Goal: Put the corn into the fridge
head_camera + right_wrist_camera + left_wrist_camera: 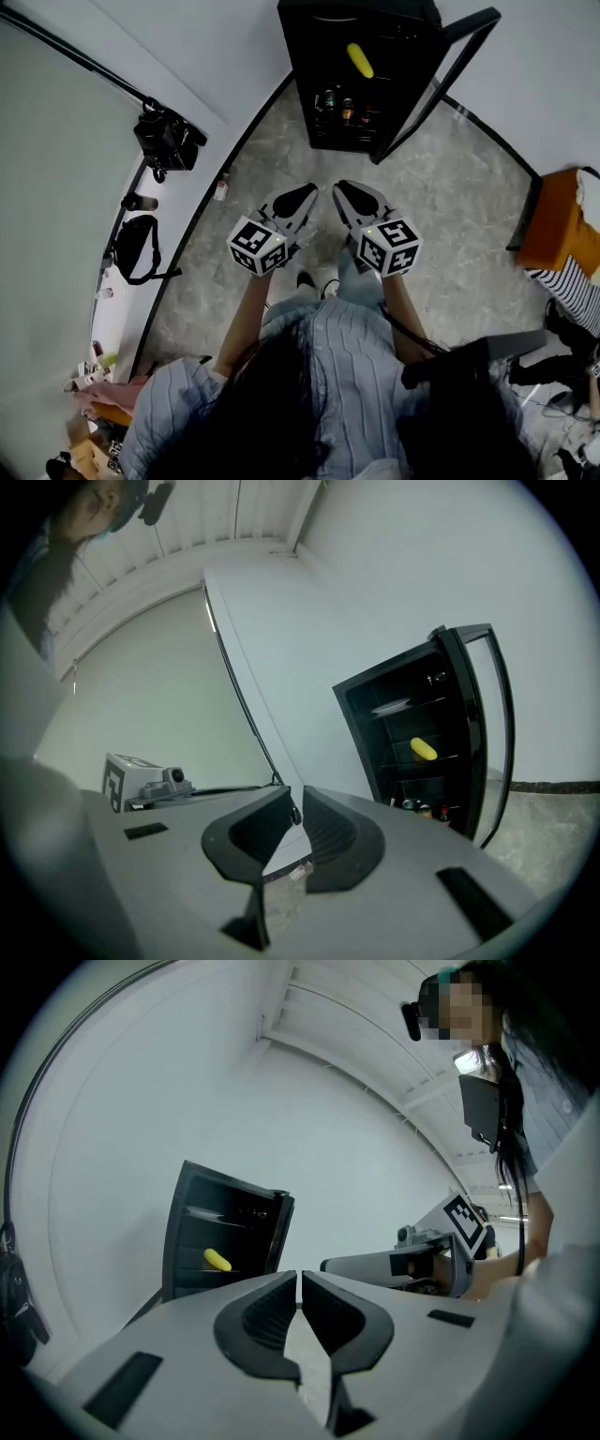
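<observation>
Where the boxy black fridge [302, 80] gapes, corn [360, 60] lies — smooth, oblong.

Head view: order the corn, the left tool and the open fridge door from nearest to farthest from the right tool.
1. Left tool, close beside the right tool, on its left.
2. Fridge door, swung open ahead, to the right.
3. Corn, on a shelf inside the fridge, farthest back.

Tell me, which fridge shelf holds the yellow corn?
The middle shelf: the corn lies on it, below the plate and above the bottles.
</observation>
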Tool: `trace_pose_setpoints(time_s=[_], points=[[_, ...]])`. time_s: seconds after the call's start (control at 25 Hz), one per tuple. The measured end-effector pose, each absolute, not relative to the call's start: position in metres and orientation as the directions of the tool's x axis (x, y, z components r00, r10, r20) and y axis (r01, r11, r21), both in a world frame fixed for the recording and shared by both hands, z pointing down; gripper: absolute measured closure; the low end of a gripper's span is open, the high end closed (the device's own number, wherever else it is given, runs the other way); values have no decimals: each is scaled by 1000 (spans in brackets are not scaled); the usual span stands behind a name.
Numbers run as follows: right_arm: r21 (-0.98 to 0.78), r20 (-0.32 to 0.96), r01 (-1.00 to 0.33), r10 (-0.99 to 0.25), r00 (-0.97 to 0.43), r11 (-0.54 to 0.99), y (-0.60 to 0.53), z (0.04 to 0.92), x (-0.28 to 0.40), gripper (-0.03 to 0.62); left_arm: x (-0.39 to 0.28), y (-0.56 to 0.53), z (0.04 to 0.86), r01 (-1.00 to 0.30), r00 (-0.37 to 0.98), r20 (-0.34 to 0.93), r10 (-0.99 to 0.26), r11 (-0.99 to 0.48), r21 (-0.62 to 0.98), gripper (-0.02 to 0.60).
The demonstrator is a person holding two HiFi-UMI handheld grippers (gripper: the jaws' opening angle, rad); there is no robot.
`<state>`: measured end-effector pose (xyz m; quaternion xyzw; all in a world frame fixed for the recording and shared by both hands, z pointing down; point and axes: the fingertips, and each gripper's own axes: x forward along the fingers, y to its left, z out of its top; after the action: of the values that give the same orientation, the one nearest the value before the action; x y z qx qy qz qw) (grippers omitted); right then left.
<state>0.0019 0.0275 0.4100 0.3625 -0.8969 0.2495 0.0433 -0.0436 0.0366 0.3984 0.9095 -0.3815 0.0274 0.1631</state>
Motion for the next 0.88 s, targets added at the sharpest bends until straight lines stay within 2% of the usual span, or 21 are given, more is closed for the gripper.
trace_pose_setpoints(time_s=[0.4,0.88], points=[[-410,260,-708,-670,-695,576,126,413,-38,548,-77,124,393,-638,764,119,-634,-716,283,574],[-423,226,-717,-701,-676,555,198,407,-50,562,-92,197,391,-591,803,90,-590,-765,257,574]])
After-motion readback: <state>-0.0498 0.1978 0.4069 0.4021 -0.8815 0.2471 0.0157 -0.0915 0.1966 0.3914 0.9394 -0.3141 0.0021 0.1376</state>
